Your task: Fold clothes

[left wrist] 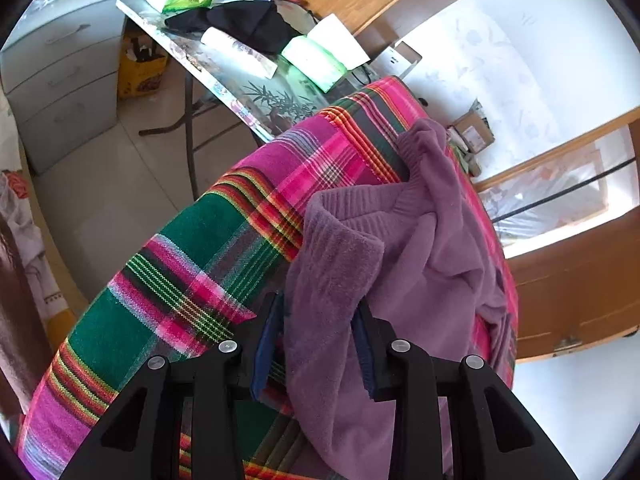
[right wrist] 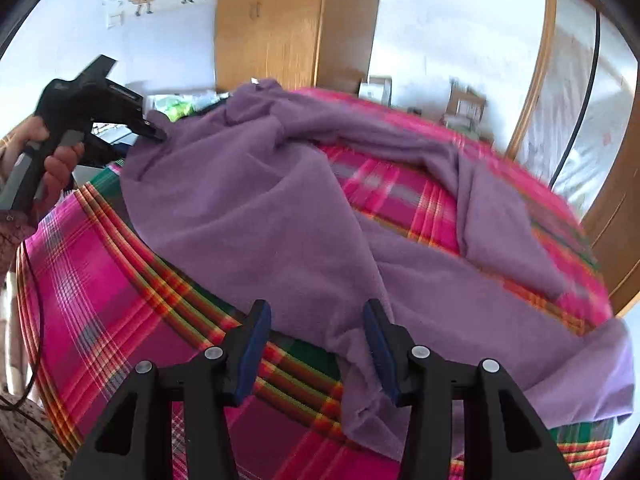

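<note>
A purple knit sweater (left wrist: 432, 264) lies rumpled on a bed covered with a pink-and-green plaid cloth (left wrist: 180, 248). My left gripper (left wrist: 320, 304) is shut on a thick fold near the sweater's ribbed edge, and the fabric fills the gap between its blue pads. In the right wrist view the left gripper (right wrist: 156, 133), held by a hand (right wrist: 60, 160), pinches the sweater (right wrist: 248, 200) at the far left and lifts that corner. My right gripper (right wrist: 314, 312) stands open low over the plaid cloth (right wrist: 92, 280). The near hem lies between its fingers, against the right one.
A folding table (left wrist: 256, 92) beside the bed carries a black garment (left wrist: 248, 20) and green packs (left wrist: 312, 60). A grey drawer cabinet (left wrist: 60, 80) stands at the left. A wooden wardrobe (right wrist: 272, 20) and cardboard boxes (right wrist: 466, 100) lie beyond the bed.
</note>
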The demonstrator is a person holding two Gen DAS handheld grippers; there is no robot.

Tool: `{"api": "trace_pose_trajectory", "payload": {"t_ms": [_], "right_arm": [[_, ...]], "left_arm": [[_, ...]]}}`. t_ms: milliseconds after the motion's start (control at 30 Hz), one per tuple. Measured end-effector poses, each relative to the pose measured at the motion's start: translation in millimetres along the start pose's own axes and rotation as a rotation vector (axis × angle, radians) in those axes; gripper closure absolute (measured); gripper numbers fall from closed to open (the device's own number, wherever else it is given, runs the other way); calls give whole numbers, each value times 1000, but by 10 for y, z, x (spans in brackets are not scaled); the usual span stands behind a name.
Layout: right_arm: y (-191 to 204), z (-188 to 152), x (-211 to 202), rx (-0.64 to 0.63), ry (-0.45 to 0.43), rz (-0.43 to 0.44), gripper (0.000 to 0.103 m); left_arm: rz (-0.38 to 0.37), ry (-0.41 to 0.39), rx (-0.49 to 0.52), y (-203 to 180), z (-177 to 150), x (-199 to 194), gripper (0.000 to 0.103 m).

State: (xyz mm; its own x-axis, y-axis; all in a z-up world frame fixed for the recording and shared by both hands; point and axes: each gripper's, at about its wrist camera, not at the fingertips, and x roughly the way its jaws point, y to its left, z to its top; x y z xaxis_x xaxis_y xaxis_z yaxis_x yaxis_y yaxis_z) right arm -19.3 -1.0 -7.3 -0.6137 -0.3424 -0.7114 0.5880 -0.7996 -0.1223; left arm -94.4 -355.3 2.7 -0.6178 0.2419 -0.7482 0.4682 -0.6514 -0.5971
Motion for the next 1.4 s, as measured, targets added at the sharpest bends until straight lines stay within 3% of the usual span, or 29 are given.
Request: {"api": "trace_pose_trajectory", "payload": {"t_ms": [167,400,533,600,667,733,800,1133,1400], "right_arm": [[123,0,42,-37,7,86,54],[255,92,267,-109,71,102,54],[271,165,351,-135,70,96,54],[222,209,400,-108,79,118,54],[171,237,435,-80,83,134,64],[138,249,441,-64,83,133,94],[105,250,420,-57,79,125,99],[-135,269,52,-23,-9,99,99],[-282,215,-245,-39,-58,58,99]], "left_arm": [[10,-4,-3,-1,9,4,67],[-36,21,-15,-16,26,55,73],[-14,23,-17,-38,59,88,73],[-2,20,-9,-52,69,97,83],[11,16,-2,-60,76,104,92],[10,15,-11,-44,80,105,96],[-3,13,-33,-17,85,92,97],[-37,-39,-56,-74,-5,-112,98],[-69,-66,-98,-106,-253,-252,98]]}}
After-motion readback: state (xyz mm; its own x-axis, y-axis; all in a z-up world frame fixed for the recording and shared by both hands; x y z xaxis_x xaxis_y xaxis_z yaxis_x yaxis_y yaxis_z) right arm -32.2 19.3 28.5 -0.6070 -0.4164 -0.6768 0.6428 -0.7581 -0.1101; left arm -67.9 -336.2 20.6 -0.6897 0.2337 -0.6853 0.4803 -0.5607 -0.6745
